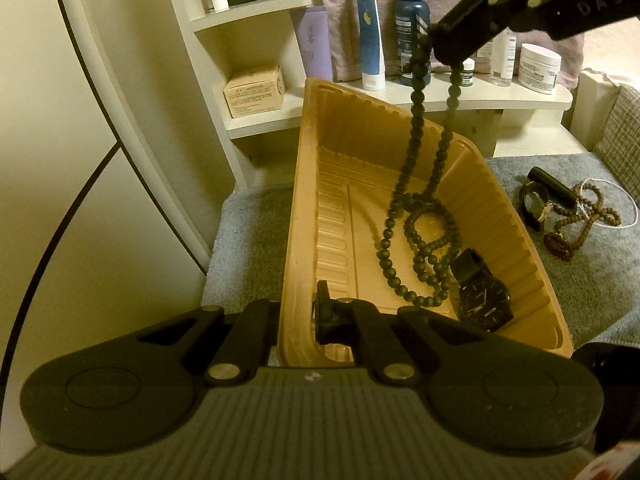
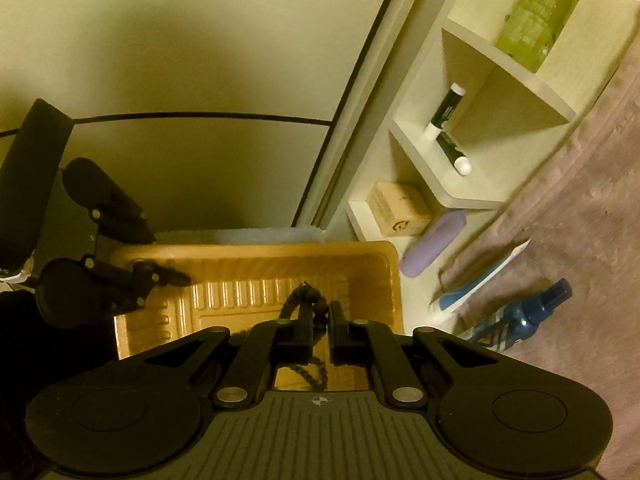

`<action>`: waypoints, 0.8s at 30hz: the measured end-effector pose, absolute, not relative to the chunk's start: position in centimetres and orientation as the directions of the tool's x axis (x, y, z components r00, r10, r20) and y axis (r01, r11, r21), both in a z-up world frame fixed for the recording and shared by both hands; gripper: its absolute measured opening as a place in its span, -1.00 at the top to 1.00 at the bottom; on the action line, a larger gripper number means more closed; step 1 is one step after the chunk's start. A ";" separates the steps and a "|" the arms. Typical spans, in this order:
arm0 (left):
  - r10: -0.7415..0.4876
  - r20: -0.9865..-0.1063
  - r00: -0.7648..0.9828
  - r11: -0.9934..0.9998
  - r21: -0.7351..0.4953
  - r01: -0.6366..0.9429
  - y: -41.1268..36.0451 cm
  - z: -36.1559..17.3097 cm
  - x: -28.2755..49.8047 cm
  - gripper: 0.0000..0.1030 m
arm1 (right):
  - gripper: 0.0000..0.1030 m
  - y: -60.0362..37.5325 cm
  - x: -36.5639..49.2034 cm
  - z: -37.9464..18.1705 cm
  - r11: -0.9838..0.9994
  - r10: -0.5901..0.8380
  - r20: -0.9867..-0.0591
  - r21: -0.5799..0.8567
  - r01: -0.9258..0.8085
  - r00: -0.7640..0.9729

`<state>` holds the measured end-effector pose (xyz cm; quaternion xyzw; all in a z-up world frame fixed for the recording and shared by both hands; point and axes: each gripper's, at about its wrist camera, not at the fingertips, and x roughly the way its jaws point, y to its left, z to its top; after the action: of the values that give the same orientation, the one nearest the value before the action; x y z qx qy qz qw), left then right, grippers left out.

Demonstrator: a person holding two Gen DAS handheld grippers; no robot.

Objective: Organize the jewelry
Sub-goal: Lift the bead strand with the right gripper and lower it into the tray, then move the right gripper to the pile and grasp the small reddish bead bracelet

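A long strand of dark beads (image 1: 420, 184) hung from the right gripper (image 1: 450, 54), whose jaws were pinched narrow on its upper end, while the lower loops already lay coiled on the floor of a tan plastic tray (image 1: 304, 208), just beside a black wristwatch (image 1: 482, 300) resting at the tray's near right corner. The left gripper (image 1: 298, 320) was clamped shut on the tray's near rim, apparently steadying it on the grey towel (image 1: 244, 240) that covered the surface. To the right of the tray, well apart from it, a brown bead strand (image 1: 576, 220) and a dark band (image 1: 534, 204) lay tangled together on the towel, not yet sorted. Bottles and tubes stood on the white shelf (image 1: 480, 102) at the far side. The risk from here looked plain enough: let go from this height, the beads could swing and drape over the tray's far or right wall rather than settle inside, or drop onto the watch and knot around its strap. A tug on the held rim could also tip the light tray and spill what it held.
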<state>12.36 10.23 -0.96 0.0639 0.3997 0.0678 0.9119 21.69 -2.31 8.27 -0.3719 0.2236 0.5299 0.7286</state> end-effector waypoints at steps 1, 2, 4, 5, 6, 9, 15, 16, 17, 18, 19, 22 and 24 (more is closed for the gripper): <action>0.174 -0.720 0.671 0.983 0.170 -0.073 10.2 -1.0 12.4 0.94 | 0.86 -2.2 21.7 8.1 0.162 0.606 -0.721 -0.301 -0.940 0.335; 0.175 -0.720 0.671 0.983 0.170 -0.073 10.2 -0.9 12.4 0.94 | 0.86 -2.2 21.7 8.0 0.160 0.605 -0.725 -0.296 -0.942 0.331; 0.174 -0.721 0.671 0.983 0.170 -0.072 10.3 -1.0 12.4 0.94 | 0.86 -2.1 21.6 7.6 0.149 0.600 -0.733 -0.289 -0.946 0.319; 0.174 -0.721 0.671 0.983 0.170 -0.072 10.2 -0.9 12.4 0.94 | 0.86 -2.1 21.5 7.4 0.142 0.599 -0.737 -0.289 -0.947 0.314; 0.174 -0.720 0.671 0.983 0.170 -0.072 10.2 -1.0 12.4 0.94 | 0.86 -2.1 21.4 7.3 0.137 0.598 -0.738 -0.291 -0.947 0.313; 0.174 -0.721 0.671 0.983 0.170 -0.072 10.3 -0.9 12.4 0.94 | 0.86 -2.3 21.4 7.2 0.138 0.607 -0.731 -0.290 -0.947 0.312; 0.176 -0.720 0.671 0.983 0.170 -0.074 10.3 -1.0 12.3 0.94 | 0.86 -3.3 21.7 8.3 0.187 0.648 -0.681 -0.292 -0.938 0.341; 0.176 -0.720 0.671 0.983 0.171 -0.075 10.3 -1.1 12.3 0.94 | 0.86 -3.7 21.6 8.5 0.206 0.651 -0.669 -0.299 -0.932 0.358; 0.176 -0.721 0.671 0.983 0.171 -0.074 10.3 -1.1 12.3 0.94 | 0.86 -4.3 21.7 8.8 0.226 0.658 -0.655 -0.298 -0.928 0.371; 0.175 -0.721 0.671 0.983 0.170 -0.074 10.3 -1.1 12.3 0.94 | 0.86 -5.0 21.6 9.2 0.248 0.667 -0.639 -0.293 -0.923 0.382; 0.175 -0.721 0.671 0.983 0.169 -0.074 10.3 -1.1 12.2 0.94 | 0.86 -5.9 21.5 9.5 0.280 0.677 -0.618 -0.286 -0.917 0.399; 0.175 -0.720 0.671 0.983 0.170 -0.075 10.3 -1.1 12.2 0.94 | 0.85 -9.4 21.4 10.0 0.416 0.685 -0.542 -0.258 -0.872 0.487; 0.176 -0.720 0.672 0.983 0.170 -0.075 10.3 -1.1 12.3 0.94 | 0.84 -12.5 21.5 9.6 0.534 0.670 -0.492 -0.202 -0.821 0.556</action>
<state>12.25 10.30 -1.09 0.0634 0.3992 0.0687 0.9121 21.54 -12.49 9.63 -0.2096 0.1805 0.4350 0.8569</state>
